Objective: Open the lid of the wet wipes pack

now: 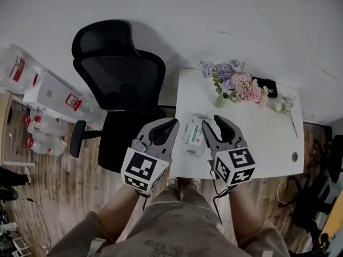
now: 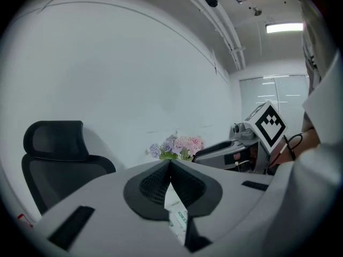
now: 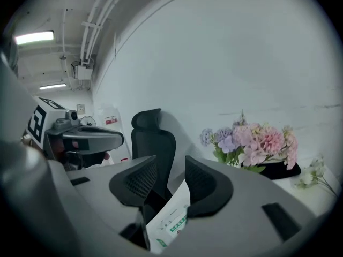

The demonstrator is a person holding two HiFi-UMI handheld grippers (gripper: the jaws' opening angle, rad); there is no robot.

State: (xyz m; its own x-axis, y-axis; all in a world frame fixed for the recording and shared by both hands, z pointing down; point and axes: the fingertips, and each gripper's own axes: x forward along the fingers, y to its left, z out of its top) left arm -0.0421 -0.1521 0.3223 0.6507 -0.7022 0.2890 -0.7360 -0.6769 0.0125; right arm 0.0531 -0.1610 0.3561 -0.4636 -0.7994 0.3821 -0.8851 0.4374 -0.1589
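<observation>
A white wet wipes pack point(image 1: 193, 136) with green print lies flat on the white table point(image 1: 252, 143), close to its near-left corner, long side running near to far, printed face up.

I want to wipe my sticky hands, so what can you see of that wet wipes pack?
The wet wipes pack is a soft, flat, white plastic pouch with green print. It lies flat on the white table, near its front edge. Its lid is too small to tell open from shut. Only the table touches it; the left gripper and the right gripper hover either side, neither holding it.
</observation>
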